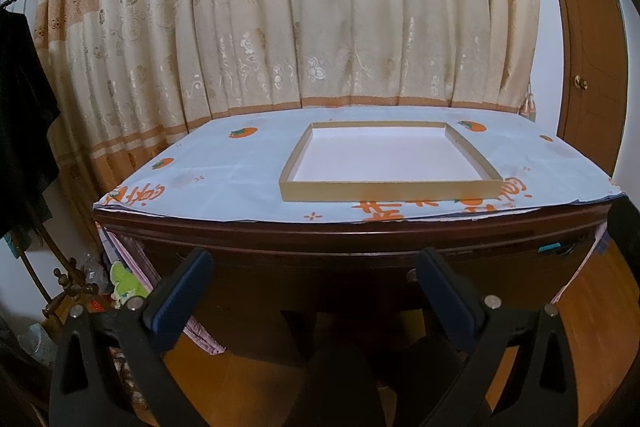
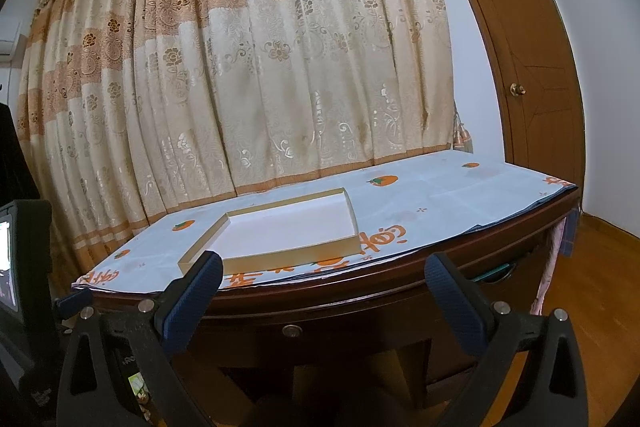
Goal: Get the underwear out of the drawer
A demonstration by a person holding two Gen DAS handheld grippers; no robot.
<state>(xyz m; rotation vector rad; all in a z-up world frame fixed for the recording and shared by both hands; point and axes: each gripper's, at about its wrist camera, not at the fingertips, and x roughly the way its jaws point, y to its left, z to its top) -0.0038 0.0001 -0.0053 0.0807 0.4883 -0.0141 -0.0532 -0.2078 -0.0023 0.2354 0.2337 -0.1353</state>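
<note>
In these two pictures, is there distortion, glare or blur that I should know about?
Left wrist view: strong fisheye bending, the table edge curves; dark corners; the tray is sharp, its white floor bright. Right wrist view: same bending, the door bows; soft sheen on the curtain; under the table it is dim.

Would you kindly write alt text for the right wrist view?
An open right gripper faces a dark wooden desk with a round drawer knob. On its persimmon-print cloth lies an empty shallow tray; floral curtains hang behind.

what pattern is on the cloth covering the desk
Pale blue-white cloth printed with orange persimmon-like fruits and orange characters; clearest in the left wrist view.
</note>
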